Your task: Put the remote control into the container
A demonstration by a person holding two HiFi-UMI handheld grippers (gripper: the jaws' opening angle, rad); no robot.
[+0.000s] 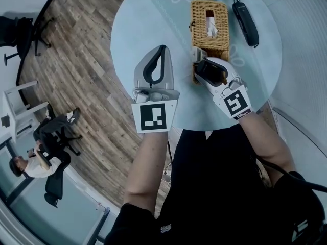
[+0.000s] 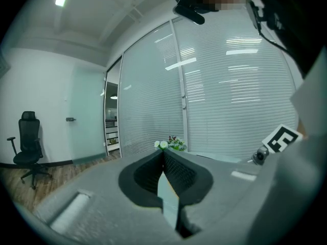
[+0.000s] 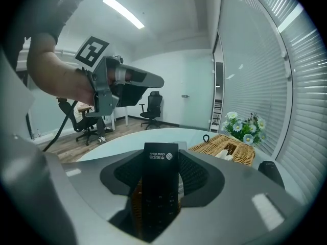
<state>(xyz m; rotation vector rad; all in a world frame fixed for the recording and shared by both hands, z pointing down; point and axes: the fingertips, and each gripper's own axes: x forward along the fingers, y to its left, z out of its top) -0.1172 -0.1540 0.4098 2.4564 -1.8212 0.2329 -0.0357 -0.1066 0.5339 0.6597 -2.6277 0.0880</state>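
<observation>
A black remote control (image 3: 160,188) with white print at its far end stands between the jaws of my right gripper (image 3: 161,160), which is shut on it. In the head view this gripper (image 1: 204,68) holds the remote (image 1: 209,70) just above a small wicker container (image 1: 194,78). A strip of that wicker (image 3: 134,203) shows under the remote. My left gripper (image 1: 162,49) hangs to the left over the table with its tips together and nothing between them. In its own view, the left gripper (image 2: 164,154) points level across the room.
A wicker tissue box (image 1: 209,27) with a white tissue stands beyond the container on the round glass table (image 1: 148,24). A second black remote-like thing (image 1: 245,20) lies to its right. Flowers (image 3: 245,129) stand at the far rim. Office chairs and a seated person (image 1: 30,165) are on the wooden floor.
</observation>
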